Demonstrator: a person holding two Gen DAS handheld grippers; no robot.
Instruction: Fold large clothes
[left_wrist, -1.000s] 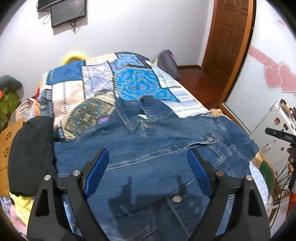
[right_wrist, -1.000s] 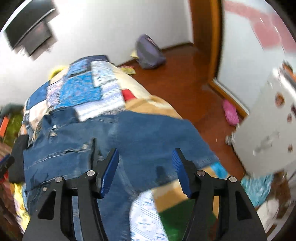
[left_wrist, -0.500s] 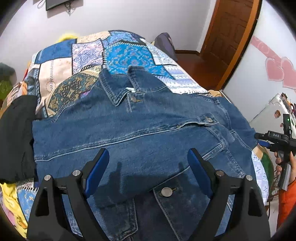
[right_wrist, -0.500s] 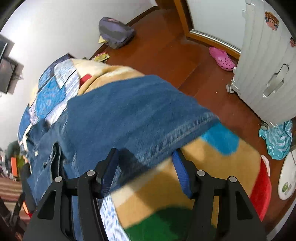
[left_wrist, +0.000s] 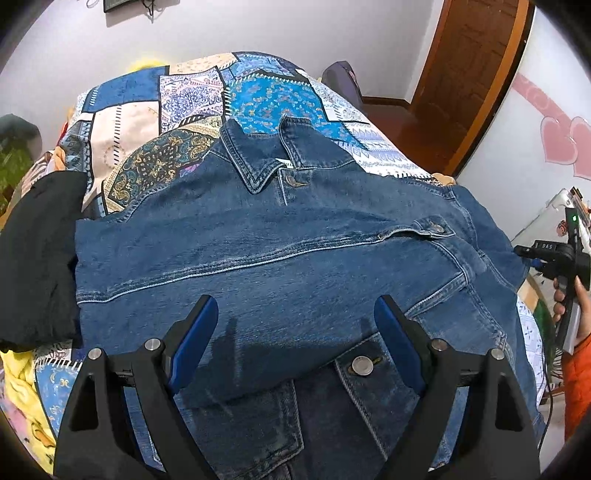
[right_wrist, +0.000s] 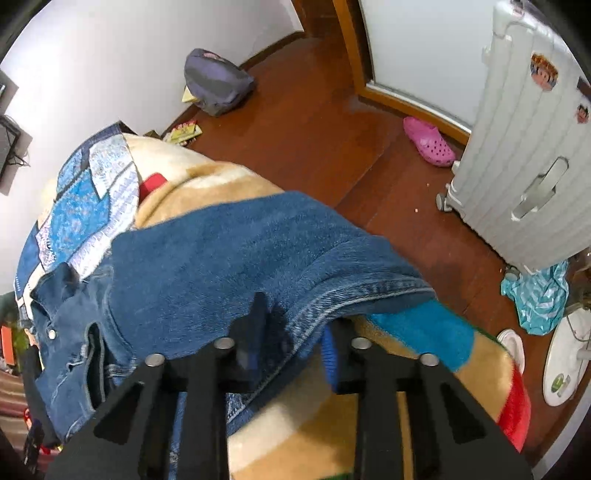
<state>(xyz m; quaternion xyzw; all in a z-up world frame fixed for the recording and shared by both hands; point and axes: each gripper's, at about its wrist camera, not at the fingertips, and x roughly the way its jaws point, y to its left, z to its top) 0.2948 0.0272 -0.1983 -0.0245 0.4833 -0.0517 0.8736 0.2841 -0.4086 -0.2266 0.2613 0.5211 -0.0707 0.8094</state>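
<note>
A blue denim jacket (left_wrist: 280, 240) lies spread on the bed, collar at the far side, one sleeve folded across its front. My left gripper (left_wrist: 295, 332) is open and empty, hovering over the jacket's near part. In the right wrist view the jacket's other sleeve (right_wrist: 240, 258) hangs over the bed's edge. My right gripper (right_wrist: 291, 343) has closed on that sleeve's cuff hem, with denim pinched between the blue pads. The right gripper also shows at the far right of the left wrist view (left_wrist: 554, 254), held by a hand.
A patchwork quilt (left_wrist: 192, 99) covers the bed. A black garment (left_wrist: 33, 251) lies at the left. On the wooden floor (right_wrist: 314, 122) are a grey backpack (right_wrist: 218, 81), a pink clog (right_wrist: 428, 140) and a white suitcase (right_wrist: 524, 140). A teal cloth (right_wrist: 539, 299) lies by the suitcase.
My right gripper has moved down to the sleeve's cuff and shut on it. My left gripper has tilted back up a little and stays open over the jacket.
</note>
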